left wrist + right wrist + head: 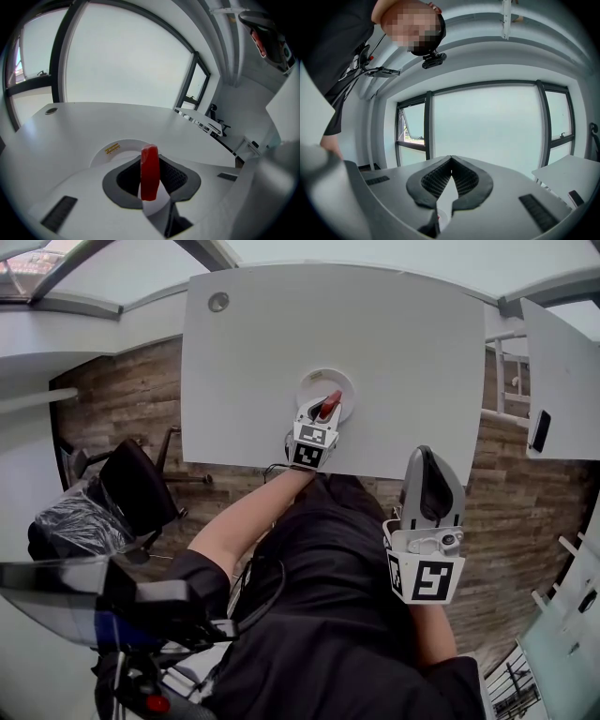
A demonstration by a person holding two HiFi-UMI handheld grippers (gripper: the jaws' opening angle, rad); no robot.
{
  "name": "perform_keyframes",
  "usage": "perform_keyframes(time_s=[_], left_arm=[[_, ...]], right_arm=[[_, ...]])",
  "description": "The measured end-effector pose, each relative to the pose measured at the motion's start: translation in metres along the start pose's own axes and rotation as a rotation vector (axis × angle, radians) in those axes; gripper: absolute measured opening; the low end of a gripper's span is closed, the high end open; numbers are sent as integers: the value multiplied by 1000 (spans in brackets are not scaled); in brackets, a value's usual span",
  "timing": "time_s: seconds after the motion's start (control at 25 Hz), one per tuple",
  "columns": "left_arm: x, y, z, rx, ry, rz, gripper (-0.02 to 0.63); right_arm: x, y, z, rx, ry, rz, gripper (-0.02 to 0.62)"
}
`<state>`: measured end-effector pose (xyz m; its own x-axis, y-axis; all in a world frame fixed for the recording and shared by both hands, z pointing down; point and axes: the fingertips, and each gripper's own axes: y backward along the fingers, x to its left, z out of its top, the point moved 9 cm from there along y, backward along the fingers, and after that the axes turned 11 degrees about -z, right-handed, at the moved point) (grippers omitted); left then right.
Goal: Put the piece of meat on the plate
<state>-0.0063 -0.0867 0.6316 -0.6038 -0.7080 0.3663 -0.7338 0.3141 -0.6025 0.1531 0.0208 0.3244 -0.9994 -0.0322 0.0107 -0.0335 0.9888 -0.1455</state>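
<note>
A red piece of meat [331, 403] stands upright between the jaws of my left gripper [324, 412], which is shut on it. In the left gripper view the meat [149, 171] fills the gap between the dark pads, just above the near rim of the round white plate [117, 149]. That plate [323, 383] lies on the white table [394, 343] near its front edge. My right gripper [427, 457] hangs back by the person's body, off the table. Its jaws [451, 160] meet at the tips with nothing between them.
A round cable hole [218, 302] sits at the table's far left corner. A black office chair [139, 486] stands on the wooden floor to the left. To the right a second white desk [562, 371] carries a dark phone [540, 430].
</note>
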Motion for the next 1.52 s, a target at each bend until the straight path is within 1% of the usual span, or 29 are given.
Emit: perform_keyframes(time_s=[0.16, 0.32, 0.44, 0.48, 0.56, 0.72, 0.88, 1.04, 1.24, 1.4, 1.52], left_arm=[[5, 1, -1, -22, 37, -27, 97], [6, 0, 1, -24, 15, -27, 97], [6, 2, 2, -42, 0, -6, 98], [6, 2, 2, -40, -6, 5, 104], [6, 1, 0, -27, -8, 22, 148], [7, -1, -2, -10, -17, 37, 201], [9, -2, -3, 1, -21, 53, 214], [14, -3, 0, -16, -23, 73, 232], [19, -4, -3, 11, -31, 59, 239], [23, -4, 1, -17, -60, 56, 242], [24, 2, 2, -21, -73, 68, 242]], right_arm=[[1, 0, 0, -2, -8, 11, 5], [1, 1, 0, 7, -1, 23, 5], [0, 2, -3, 26, 7, 26, 5], [0, 3, -3, 28, 8, 26, 5], [-1, 3, -4, 27, 7, 27, 5], [-4, 6, -4, 27, 5, 29, 5], [-6, 9, -5, 28, 6, 30, 5], [-6, 13, -4, 28, 10, 26, 5], [-5, 13, -4, 31, 13, 20, 5], [0, 13, -4, 33, 15, 24, 5], [4, 11, -4, 33, 13, 36, 5]])
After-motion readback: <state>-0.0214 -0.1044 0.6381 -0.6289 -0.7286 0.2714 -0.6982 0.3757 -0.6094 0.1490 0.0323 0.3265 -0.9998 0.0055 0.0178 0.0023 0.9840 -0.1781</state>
